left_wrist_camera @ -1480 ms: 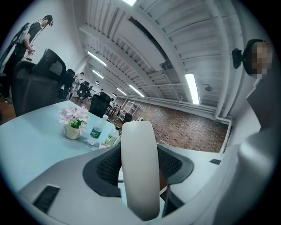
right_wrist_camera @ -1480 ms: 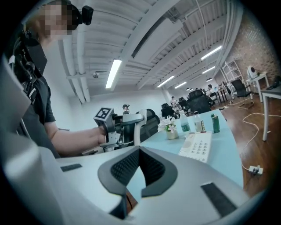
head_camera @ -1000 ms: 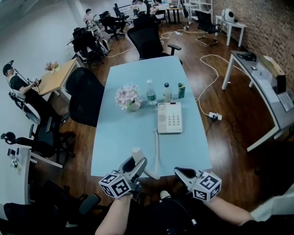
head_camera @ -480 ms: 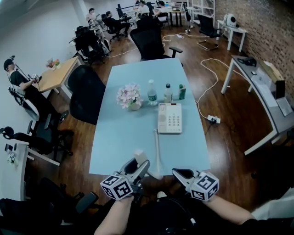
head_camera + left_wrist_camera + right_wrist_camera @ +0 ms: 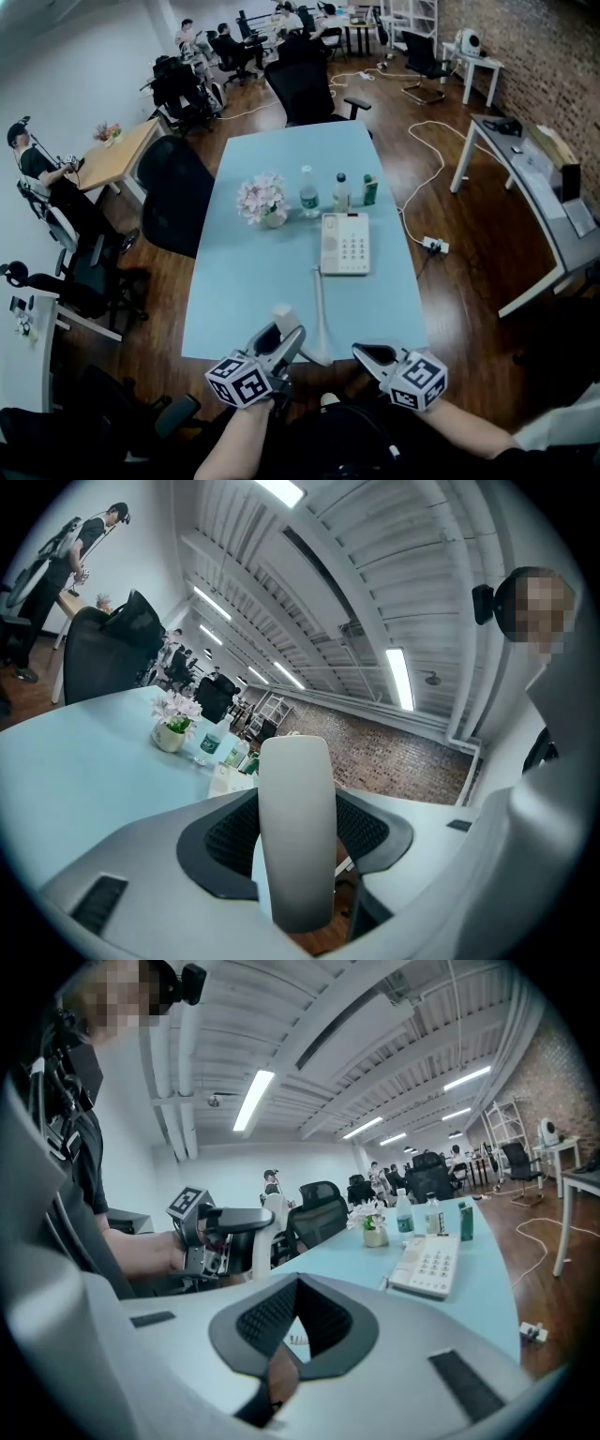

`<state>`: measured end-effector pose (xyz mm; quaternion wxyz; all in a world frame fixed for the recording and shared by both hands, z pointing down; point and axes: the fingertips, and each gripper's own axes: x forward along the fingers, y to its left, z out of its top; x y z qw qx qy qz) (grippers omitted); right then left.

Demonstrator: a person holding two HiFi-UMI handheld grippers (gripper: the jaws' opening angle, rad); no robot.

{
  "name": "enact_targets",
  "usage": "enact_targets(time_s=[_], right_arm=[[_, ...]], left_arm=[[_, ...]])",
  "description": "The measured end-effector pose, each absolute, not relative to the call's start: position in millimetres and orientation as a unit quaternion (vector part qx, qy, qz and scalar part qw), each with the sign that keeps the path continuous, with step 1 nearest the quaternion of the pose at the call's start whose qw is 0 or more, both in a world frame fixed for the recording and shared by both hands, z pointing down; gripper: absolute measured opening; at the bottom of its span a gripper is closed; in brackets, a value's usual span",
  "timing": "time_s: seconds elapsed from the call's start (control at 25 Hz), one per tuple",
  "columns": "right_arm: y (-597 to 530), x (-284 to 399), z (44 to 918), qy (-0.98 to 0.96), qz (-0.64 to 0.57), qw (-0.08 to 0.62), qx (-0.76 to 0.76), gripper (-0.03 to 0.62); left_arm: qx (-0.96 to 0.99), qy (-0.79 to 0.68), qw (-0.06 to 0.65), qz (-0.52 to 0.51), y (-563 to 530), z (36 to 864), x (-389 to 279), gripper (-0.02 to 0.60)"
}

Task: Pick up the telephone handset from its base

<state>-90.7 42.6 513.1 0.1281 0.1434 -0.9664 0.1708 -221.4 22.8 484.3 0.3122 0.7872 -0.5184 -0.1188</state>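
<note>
The white telephone base point(image 5: 345, 242) lies mid-table with its keypad up and its left cradle bare. My left gripper point(image 5: 281, 339) hovers at the table's near edge, shut on the cream handset point(image 5: 284, 319), which stands upright between the jaws. In the left gripper view the handset point(image 5: 295, 836) fills the gap between the pads. A white cord point(image 5: 320, 314) runs from the base toward the handset. My right gripper point(image 5: 368, 353) is beside it at the near edge, shut and holding nothing. From the right gripper view I see the left gripper point(image 5: 217, 1239) and the base point(image 5: 427, 1265).
A pot of flowers point(image 5: 262, 199), two bottles point(image 5: 307, 190) and a green carton point(image 5: 370, 186) stand behind the base on the light blue table point(image 5: 244, 300). Black chairs point(image 5: 173, 192) flank the table's left and far end. People sit at desks further off.
</note>
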Motion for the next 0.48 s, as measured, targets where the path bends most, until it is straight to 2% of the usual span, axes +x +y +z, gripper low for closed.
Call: enact_targets(time_s=[0.48], right_arm=[[43.8, -87.7, 514.5, -0.966, 0.167, 0.132, 0.146, 0.014]], left_arm=[[0.79, -0.515, 0.313, -0.112, 19.8, 487.9, -216.3, 0.239]])
